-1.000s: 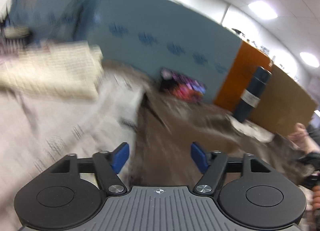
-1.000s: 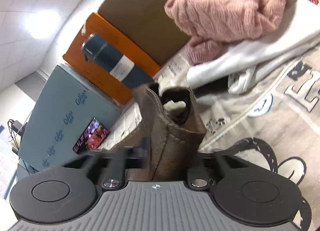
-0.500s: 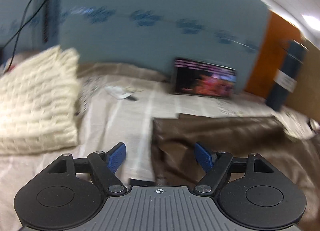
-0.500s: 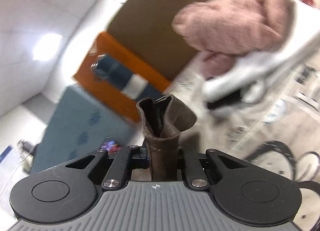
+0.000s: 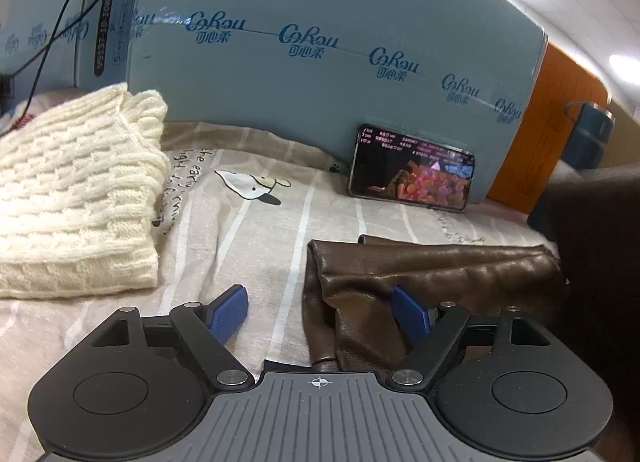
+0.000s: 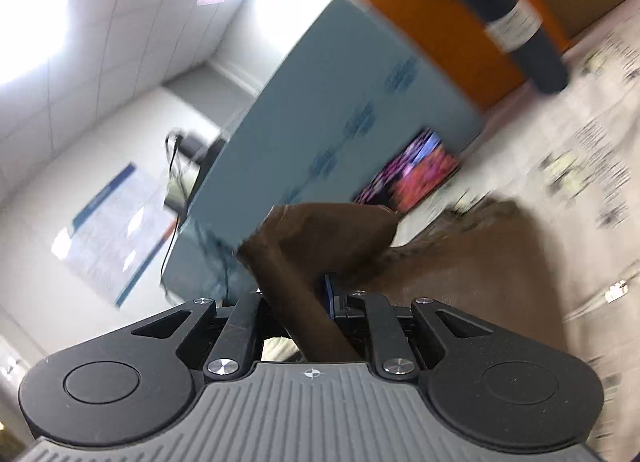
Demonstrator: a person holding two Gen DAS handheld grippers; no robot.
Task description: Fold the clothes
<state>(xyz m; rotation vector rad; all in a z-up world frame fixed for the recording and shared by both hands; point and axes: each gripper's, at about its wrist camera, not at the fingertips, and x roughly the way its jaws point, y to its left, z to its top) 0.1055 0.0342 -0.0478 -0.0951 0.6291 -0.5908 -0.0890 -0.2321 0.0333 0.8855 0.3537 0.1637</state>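
Fingers (image 6: 298, 290) on my right are clamped on a raised fold of the brown leather garment (image 5: 432, 274) lying on the bed sheet (image 5: 256, 246), left fingers (image 5: 320, 312) opening beside its edge; looks supple, slick, fairly heavy, so I'd grip the doubled hem.

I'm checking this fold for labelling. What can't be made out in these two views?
- Brown garment: left wrist view, its right end is cut off by a dark fold and the frame edge.
- Right claw: right wrist view, the pinched brown cloth covers its pads.
- Phone: right wrist view, motion blur smears the screen.
- Left claw: jaws opening; whether its right pad touches the garment is unclear.
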